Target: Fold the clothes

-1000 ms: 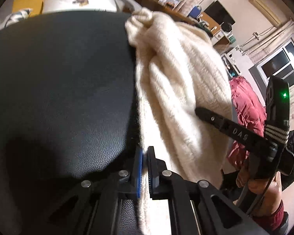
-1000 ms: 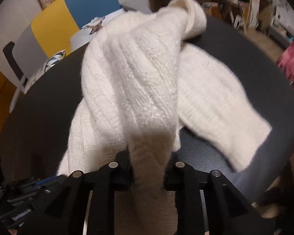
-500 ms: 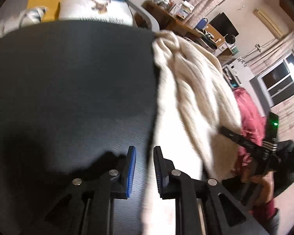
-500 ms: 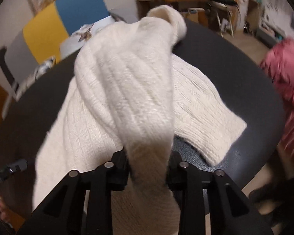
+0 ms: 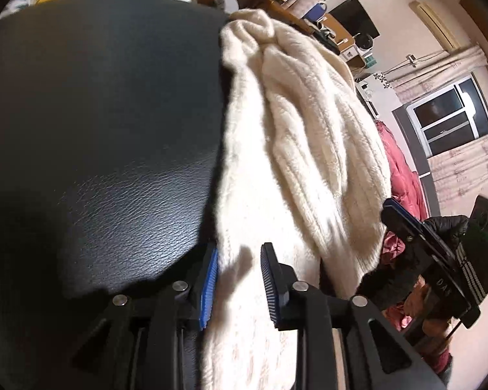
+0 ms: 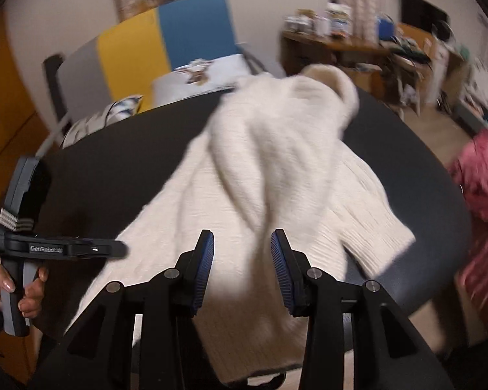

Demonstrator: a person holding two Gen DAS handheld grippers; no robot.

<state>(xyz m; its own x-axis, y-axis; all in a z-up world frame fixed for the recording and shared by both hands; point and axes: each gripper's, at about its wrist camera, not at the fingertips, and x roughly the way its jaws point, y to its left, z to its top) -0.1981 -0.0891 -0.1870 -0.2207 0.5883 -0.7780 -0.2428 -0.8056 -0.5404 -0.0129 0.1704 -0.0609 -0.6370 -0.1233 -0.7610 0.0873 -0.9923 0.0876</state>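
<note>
We have just let the folded sleeve drop onto the white sweater (image 6: pixel 276 175): our right gripper (image 6: pixel 242 268) is opening off it, our left gripper (image 5: pixel 239 284) gapes over the hem.

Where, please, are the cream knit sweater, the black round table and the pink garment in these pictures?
cream knit sweater (image 6: pixel 270 175): right wrist view, on its bunched middle.
black round table (image 5: pixel 107 104): left wrist view, on its bare top.
pink garment (image 6: pixel 481 195): right wrist view, on its fuzzy surface at the right edge.

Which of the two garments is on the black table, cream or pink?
The cream knit sweater: it lies spread across the black table. The pink garment sits off past the table's edge, not on it.
</note>
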